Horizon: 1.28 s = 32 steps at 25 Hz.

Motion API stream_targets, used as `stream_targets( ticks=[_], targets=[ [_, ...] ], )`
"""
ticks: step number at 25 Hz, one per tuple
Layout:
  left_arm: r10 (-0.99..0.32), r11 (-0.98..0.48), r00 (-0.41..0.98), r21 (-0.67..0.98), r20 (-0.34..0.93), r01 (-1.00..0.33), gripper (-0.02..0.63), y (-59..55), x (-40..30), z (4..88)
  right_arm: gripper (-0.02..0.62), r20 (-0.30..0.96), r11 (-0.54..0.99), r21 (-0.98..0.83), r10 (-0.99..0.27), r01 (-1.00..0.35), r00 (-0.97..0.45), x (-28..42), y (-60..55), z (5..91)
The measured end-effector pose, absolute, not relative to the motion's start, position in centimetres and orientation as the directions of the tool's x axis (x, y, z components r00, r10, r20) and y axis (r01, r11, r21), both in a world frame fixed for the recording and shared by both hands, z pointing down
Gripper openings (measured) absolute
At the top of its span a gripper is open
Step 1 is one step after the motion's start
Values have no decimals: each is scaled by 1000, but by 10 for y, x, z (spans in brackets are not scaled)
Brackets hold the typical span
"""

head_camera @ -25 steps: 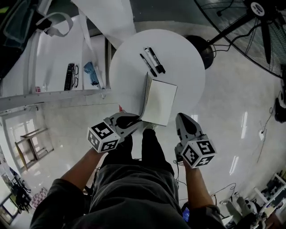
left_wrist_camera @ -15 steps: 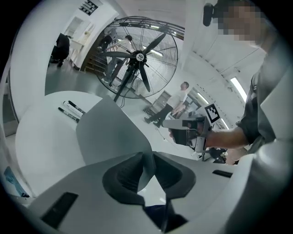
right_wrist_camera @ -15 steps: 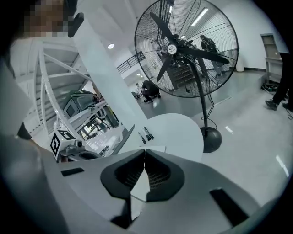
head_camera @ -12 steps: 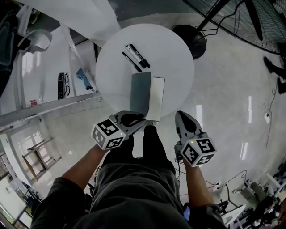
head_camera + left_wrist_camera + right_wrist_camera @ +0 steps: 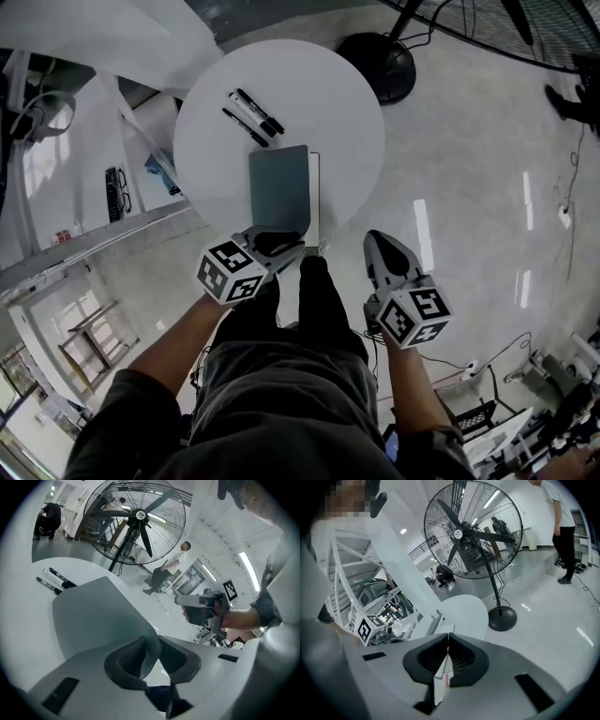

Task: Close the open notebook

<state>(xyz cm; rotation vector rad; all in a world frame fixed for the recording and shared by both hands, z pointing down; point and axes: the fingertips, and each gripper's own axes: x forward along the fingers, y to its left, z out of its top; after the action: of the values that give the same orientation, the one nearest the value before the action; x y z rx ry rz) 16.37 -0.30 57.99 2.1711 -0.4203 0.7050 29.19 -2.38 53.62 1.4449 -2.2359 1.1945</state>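
Hanging off the near edge of the table [image 5: 337,112], the right gripper [image 5: 379,241] had its jaws pressed together on nothing, well apart from the notebook [image 5: 279,187]. The left gripper [image 5: 300,249] sat at the notebook's near corner. Its jaws had just been opening and stood parted, the grey cover's corner loose between them. The notebook lay on the round white table, cover uppermost. Two markers [image 5: 251,114] lay beyond it.
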Motion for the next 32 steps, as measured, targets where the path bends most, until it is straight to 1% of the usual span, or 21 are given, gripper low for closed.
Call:
stream_targets(
  ticks=[12, 26, 32],
  targets=[
    [11, -619, 748, 592, 664, -517, 98, -2, 187, 621, 20, 583, 122, -515, -676, -848, -451, 318, -16, 551],
    [49, -644, 695, 555, 717, -527, 121, 2, 198, 635, 20, 585, 85, -519, -690, -850, -426, 334, -7, 554],
    [75, -665, 684, 547, 726, -508, 138, 7, 202, 637, 20, 581, 81, -523, -695, -848, -424, 333, -5, 552]
  ],
)
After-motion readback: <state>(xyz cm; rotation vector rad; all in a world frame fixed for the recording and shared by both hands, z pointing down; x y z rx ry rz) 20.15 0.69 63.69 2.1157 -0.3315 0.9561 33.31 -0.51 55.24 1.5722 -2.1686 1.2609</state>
